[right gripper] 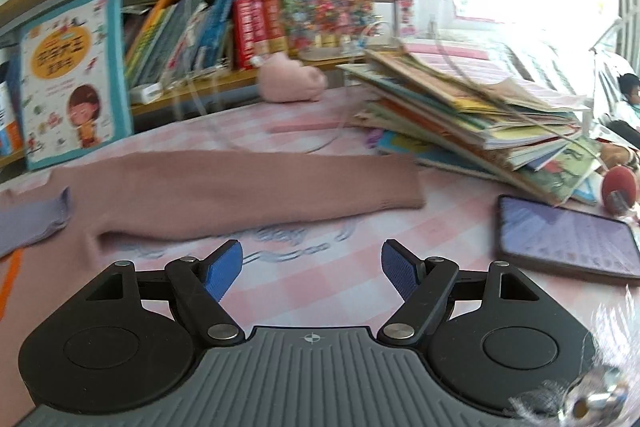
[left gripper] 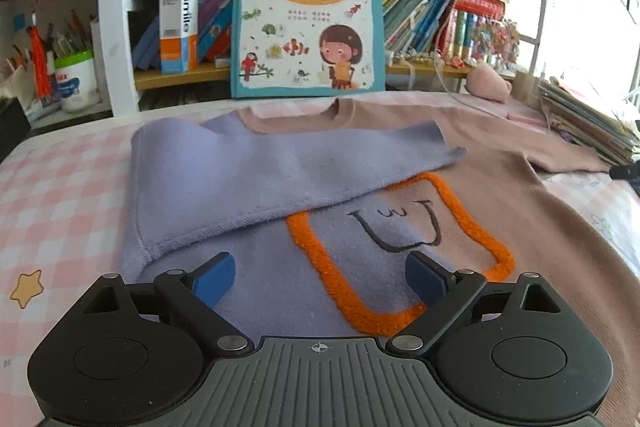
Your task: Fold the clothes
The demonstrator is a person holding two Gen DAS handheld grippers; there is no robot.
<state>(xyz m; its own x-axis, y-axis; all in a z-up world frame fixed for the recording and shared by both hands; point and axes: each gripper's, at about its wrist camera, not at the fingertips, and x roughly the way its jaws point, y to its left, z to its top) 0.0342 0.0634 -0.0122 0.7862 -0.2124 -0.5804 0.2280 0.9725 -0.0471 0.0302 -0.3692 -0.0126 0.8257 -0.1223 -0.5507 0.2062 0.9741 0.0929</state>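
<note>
Both grippers, left gripper (left gripper: 319,277) and right gripper (right gripper: 311,269), gape empty (nothing pinched), so grabbing the mauve sleeve (right gripper: 256,187) at 11 o'clock could drag the phone (right gripper: 568,243) at 2 o'clock.

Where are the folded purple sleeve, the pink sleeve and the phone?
purple sleeve (left gripper: 280,163), left wrist view, middle of the folded-over sleeve.
pink sleeve (right gripper: 260,187), right wrist view, middle of its length.
phone (right gripper: 568,239), right wrist view, centre of the screen.
</note>
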